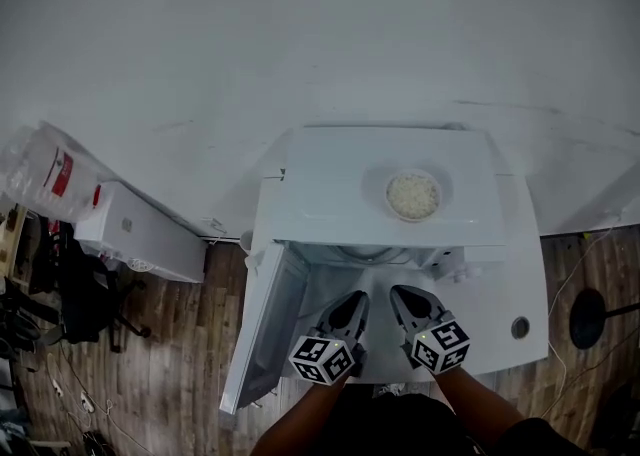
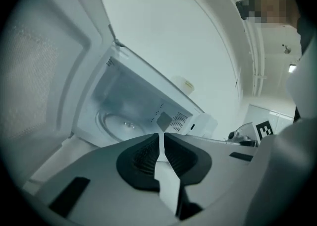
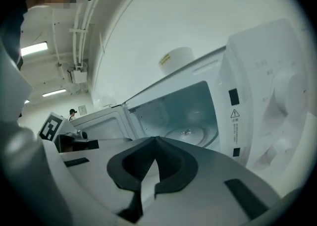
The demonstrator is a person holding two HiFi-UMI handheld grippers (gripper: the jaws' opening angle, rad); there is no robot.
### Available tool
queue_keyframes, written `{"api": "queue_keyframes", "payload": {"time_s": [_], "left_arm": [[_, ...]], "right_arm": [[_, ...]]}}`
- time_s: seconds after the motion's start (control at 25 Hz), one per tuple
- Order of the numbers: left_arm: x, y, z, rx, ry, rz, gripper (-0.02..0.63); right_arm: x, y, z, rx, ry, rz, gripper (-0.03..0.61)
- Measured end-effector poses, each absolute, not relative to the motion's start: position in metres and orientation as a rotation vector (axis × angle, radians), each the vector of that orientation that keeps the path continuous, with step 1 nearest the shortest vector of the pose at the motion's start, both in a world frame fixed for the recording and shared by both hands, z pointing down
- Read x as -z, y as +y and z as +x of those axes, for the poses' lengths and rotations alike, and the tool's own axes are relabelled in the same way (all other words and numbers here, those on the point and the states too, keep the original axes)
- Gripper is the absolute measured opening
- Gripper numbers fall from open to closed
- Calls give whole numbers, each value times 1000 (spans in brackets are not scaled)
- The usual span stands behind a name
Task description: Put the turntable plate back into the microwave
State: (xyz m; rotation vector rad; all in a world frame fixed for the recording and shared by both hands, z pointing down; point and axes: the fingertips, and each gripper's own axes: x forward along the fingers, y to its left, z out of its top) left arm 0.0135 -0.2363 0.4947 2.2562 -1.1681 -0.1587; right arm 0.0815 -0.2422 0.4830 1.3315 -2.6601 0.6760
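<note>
The white microwave (image 1: 390, 169) stands on a white table with its door (image 1: 262, 329) swung open to the left. Inside the cavity the round glass turntable plate (image 2: 121, 122) (image 3: 190, 133) lies flat on the floor. My left gripper (image 1: 355, 300) (image 2: 161, 135) and right gripper (image 1: 402, 294) (image 3: 156, 140) hover side by side just in front of the opening, pointing in. Both are shut, and neither holds anything.
A bowl of rice (image 1: 413, 194) sits on top of the microwave. The control panel with knobs (image 3: 277, 96) is right of the cavity. On the wooden floor at left are a white box (image 1: 140, 229) and dark clutter (image 1: 80, 294). A black round base (image 1: 598, 316) stands at right.
</note>
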Motion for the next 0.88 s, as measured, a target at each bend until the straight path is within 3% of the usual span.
{"api": "queue_keyframes", "payload": {"time_s": [0.88], "left_arm": [[-471, -217, 9, 133, -1248, 2263, 48]], "right_arm": [[-430, -213, 81, -528, -2707, 1478, 18]]}}
